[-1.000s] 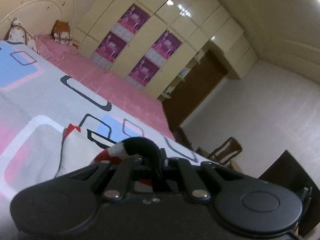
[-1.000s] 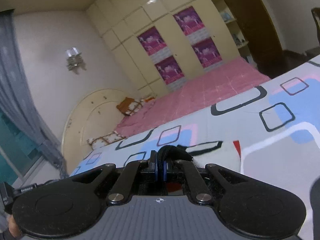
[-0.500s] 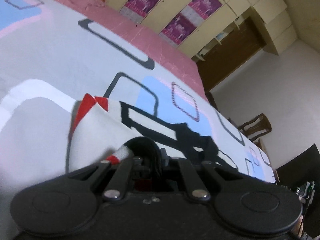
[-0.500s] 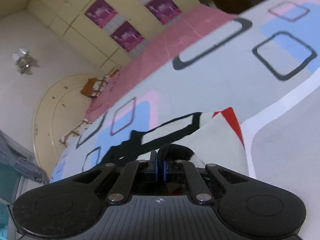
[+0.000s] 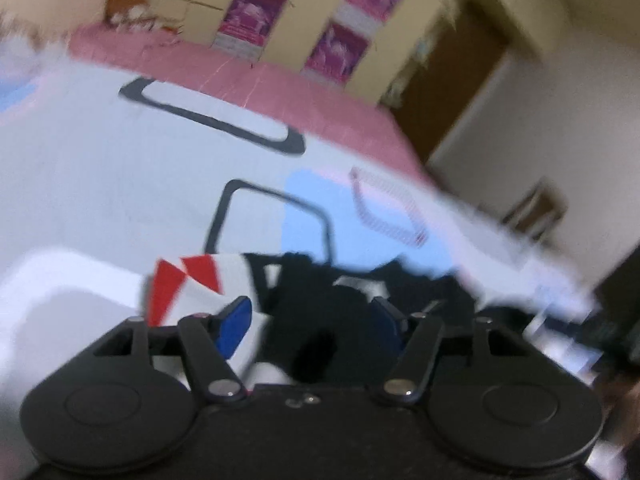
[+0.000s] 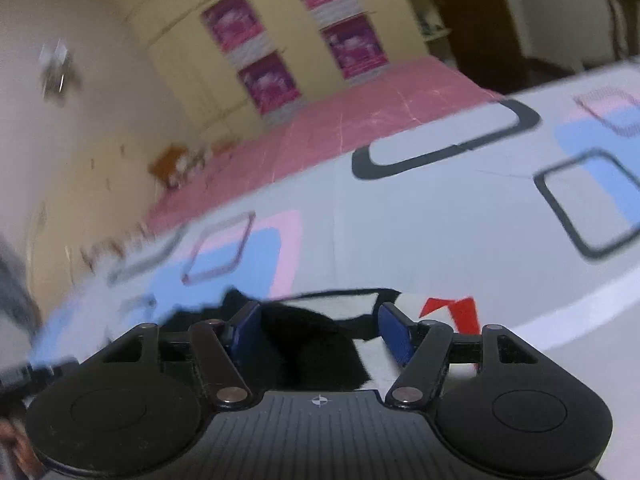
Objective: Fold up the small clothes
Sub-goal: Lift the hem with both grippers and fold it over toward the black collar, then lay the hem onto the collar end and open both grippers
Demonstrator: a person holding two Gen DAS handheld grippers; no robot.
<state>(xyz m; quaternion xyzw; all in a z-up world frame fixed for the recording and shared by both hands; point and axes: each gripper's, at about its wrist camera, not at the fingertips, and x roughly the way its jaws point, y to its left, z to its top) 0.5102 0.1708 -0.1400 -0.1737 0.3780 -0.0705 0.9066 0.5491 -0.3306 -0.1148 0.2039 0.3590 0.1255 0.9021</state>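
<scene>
Both tools had dropped from pointing across the room to pointing down at the bed, and their jaws, clamped on dark cloth a second earlier, had just been opening. Nearest the left camera, the left tool (image 5: 310, 322) stood with its blue pads (image 5: 234, 326) well apart; the small garment (image 5: 240, 280) lay between them, black cloth bunched in the gap, and the pads did not press on it. Nearest the right camera, the right tool (image 6: 320, 330) was likewise spread, its pads clear of the black fabric lying between them. The garment (image 6: 404, 308), white with black bands and red triangular patches, rested on the bed sheet (image 5: 120, 168) directly ahead of both tools, its red patches at the left edge in the left view and at the right edge in the right view. Beyond it the sheet showed pale blue and pink blocks and dark rounded-rectangle outlines. Farther off ran a pink bedspread (image 6: 360, 108), then cream wardrobe doors (image 5: 296, 12) carrying magenta posters (image 6: 264, 80), and a dark wooden door (image 5: 452, 80) beside them. Both views were smeared by motion blur.
</scene>
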